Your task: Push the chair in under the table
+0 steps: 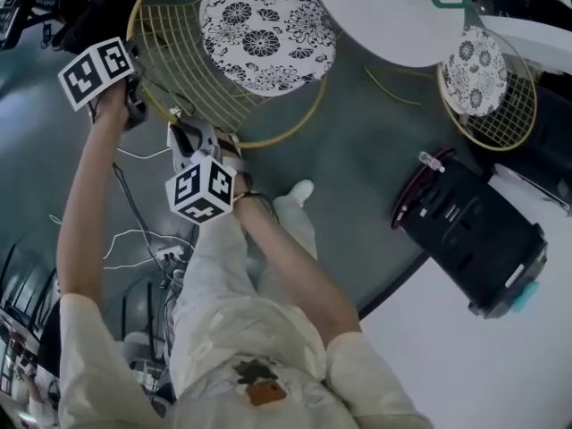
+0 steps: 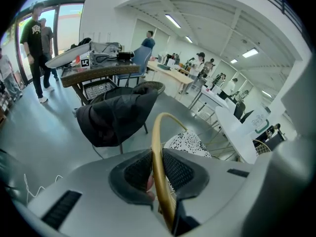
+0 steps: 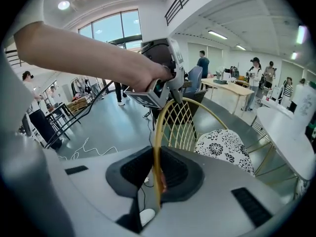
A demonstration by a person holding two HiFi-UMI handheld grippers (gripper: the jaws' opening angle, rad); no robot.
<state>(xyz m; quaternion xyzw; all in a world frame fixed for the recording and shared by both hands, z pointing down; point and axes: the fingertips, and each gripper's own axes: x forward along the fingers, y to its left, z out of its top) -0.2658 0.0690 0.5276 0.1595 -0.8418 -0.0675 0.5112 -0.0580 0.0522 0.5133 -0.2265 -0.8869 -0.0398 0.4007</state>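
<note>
Fingers (image 2: 183,171) of the left gripper (image 2: 159,181): drawn narrow, pinching the gold rim (image 2: 156,137) of the chair back between the ribbed pads. Same on the right gripper (image 3: 157,174): narrow, with the rim caught between the pads.

Read the placement from the head view: two grips set apart along the curve of the back, one at its side, one lower and nearer the person (likely to drive the chair in straight, without swinging it). Grip taken on the rim, not on the thin wires inside it, presumably as the stiffest part to push against.

Locate the chair (image 1: 268,29): flowered cushion just beside the edge of the white table (image 1: 384,12), seat mostly outside it. Judge the push as barely begun.

Expect little resistance from a light wire frame on a smooth floor. Mind the loose cables (image 1: 165,256) near the feet. Disregard the second chair (image 1: 487,83) at the table's far side, well apart from the path.
</note>
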